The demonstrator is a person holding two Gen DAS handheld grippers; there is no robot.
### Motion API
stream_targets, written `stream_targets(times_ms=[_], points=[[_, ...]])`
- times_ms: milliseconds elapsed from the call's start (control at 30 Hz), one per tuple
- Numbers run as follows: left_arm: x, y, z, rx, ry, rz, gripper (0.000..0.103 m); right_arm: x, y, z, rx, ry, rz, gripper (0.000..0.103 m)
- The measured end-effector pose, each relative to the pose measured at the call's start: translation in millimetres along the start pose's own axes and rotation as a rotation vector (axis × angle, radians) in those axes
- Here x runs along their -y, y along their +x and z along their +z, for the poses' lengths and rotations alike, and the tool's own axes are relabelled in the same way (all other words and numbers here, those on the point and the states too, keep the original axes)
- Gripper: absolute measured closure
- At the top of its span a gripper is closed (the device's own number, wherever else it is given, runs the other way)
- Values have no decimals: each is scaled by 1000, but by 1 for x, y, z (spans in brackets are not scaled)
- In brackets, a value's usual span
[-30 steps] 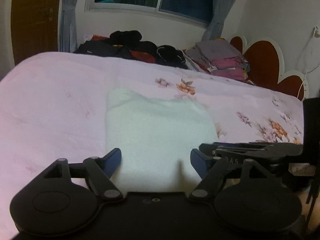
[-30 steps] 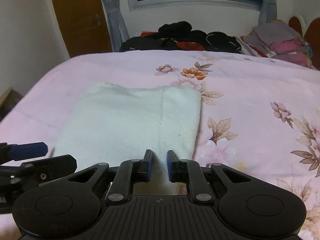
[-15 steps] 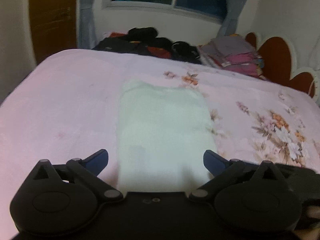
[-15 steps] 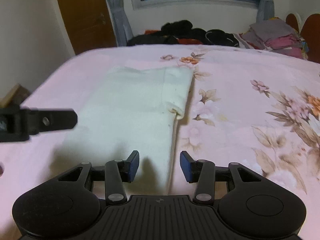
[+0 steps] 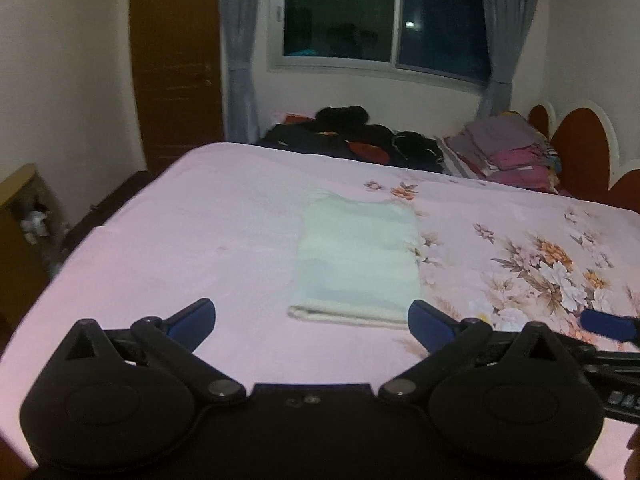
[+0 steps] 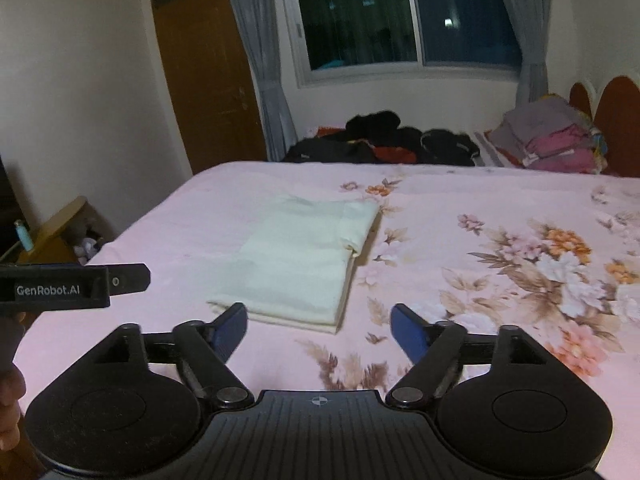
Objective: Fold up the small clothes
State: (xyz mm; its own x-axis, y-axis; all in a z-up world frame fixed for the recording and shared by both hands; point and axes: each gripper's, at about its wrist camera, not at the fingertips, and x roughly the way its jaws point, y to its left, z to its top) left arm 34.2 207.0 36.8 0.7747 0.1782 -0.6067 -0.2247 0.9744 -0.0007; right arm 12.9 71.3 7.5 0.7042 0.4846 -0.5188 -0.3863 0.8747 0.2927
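A small white garment (image 5: 358, 256) (image 6: 308, 264) lies folded into a flat rectangle on the pink flowered bedspread (image 5: 200, 240) (image 6: 480, 208). My left gripper (image 5: 312, 320) is open wide, held above and short of the garment's near edge, nothing between its blue pads. My right gripper (image 6: 318, 330) hangs just short of the garment's near right corner; its jaws are opening and nothing is between them. The left gripper's black body (image 6: 72, 286) shows at the left edge of the right wrist view. A blue fingertip (image 5: 608, 326) of the right gripper shows at the right edge of the left wrist view.
Dark clothes (image 5: 360, 140) (image 6: 380, 140) are heaped at the bed's far side under the window. A stack of folded clothes (image 5: 508, 152) (image 6: 552, 140) stands by the red headboard (image 5: 584, 148). A wooden door (image 6: 208, 76) and a low cabinet (image 5: 24, 216) are to the left.
Both grippers have drawn back and risen from the garment, which now looks smaller and farther off. The right jaws have let go of its edge and spread apart; the left jaws widened.
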Motion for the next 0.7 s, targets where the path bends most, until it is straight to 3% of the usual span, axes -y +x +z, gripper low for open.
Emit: stream_targets(times_ms=[133,267,700], points=[[-3,-35,-11,14,1,18,0,-14,-44,-3,55,-19,1,12],[-7,-62,-22,22,-5,35,0,-28,-78,-4,103,-30,-6,0],[-9,-98,-33,59,-27,66,0,-37,-117,-14,165,-41,-31,0]])
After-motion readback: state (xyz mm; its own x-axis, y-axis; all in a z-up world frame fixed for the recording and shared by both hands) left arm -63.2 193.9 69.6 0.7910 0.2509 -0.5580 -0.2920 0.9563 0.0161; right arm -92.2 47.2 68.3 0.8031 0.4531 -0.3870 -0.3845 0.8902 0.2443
